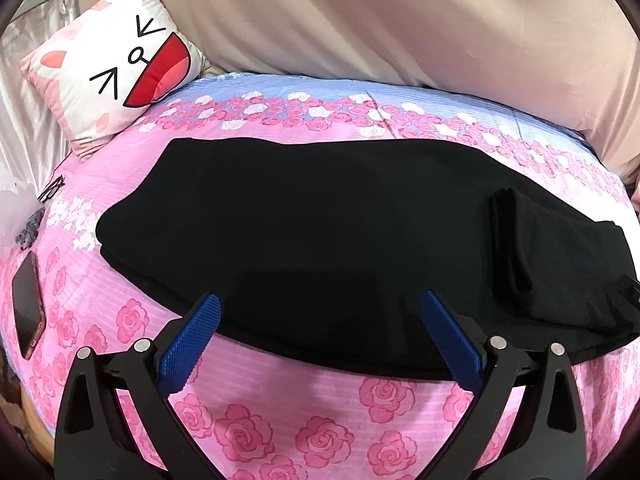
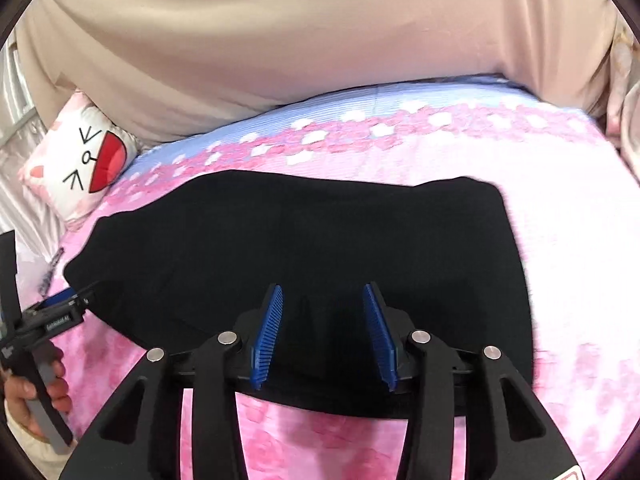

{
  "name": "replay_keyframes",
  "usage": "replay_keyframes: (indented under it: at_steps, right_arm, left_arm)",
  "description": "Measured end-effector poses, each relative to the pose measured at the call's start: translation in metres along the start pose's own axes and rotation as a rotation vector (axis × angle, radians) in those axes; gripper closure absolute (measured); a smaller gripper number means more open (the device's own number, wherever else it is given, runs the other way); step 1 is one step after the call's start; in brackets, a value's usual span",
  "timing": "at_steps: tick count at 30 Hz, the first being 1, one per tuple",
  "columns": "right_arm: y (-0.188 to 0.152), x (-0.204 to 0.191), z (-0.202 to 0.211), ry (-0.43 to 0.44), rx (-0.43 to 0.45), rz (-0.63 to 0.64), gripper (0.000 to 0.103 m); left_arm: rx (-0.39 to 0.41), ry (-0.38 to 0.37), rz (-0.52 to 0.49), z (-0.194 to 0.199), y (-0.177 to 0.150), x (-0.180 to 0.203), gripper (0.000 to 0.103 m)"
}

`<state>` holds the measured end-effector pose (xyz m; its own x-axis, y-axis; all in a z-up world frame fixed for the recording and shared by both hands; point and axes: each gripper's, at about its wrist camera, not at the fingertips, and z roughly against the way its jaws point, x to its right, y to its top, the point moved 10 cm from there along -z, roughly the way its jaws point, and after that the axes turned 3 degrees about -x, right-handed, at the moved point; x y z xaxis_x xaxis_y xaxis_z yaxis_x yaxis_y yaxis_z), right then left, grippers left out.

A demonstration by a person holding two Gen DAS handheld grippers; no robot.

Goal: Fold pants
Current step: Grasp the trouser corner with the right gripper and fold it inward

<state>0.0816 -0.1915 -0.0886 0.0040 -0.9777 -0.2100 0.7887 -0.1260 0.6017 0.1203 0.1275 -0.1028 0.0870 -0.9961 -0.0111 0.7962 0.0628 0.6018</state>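
On the pink rose bedspread (image 1: 280, 400) the black pants (image 1: 320, 232) lie flat and already doubled over, probably so the near edge is easy to grab – left gripper (image 1: 320, 320) hovers there wide open, right gripper (image 2: 323, 312) half-open over the cloth, neither pinching anything.

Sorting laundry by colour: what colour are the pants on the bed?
Plain black pants, clearest in the left wrist view.
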Motion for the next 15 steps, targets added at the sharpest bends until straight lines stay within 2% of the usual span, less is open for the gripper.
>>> replay_keyframes:
  at_steps: [1,2,3,8,11,13,14,15]
  right_arm:
    - [-0.001,-0.012,-0.001,0.022,-0.006,0.033,0.054]
    - [-0.002,-0.029,-0.005,0.043,-0.011,0.074,0.041]
    - [-0.004,-0.052,-0.011,0.068,-0.016,0.134,0.034]
    - [-0.011,-0.122,-0.059,0.079,-0.054,0.339,0.034]
    - [-0.010,-0.129,-0.093,0.006,-0.067,0.395,0.036]
    - [-0.004,-0.127,-0.101,-0.032,-0.032,0.410,0.050]
    - [0.000,-0.127,-0.100,-0.025,-0.031,0.403,0.063]
    - [0.005,-0.128,-0.097,-0.007,-0.032,0.381,0.085]
  left_arm:
    - [-0.005,-0.002,0.002,-0.001,0.000,0.001,0.005]
    - [-0.011,-0.001,0.002,-0.003,-0.001,0.003,0.005]
    - [-0.013,0.002,0.003,-0.003,-0.002,0.003,0.005]
    - [-0.014,0.019,-0.007,0.000,-0.007,0.001,0.005]
    - [-0.007,0.036,-0.005,0.003,-0.009,-0.011,0.005]
    - [-0.010,0.046,0.007,0.002,-0.011,-0.022,0.005]
    - [-0.014,0.052,0.021,0.001,-0.012,-0.029,0.005]
    - [-0.018,0.057,0.034,-0.001,-0.012,-0.036,0.005]
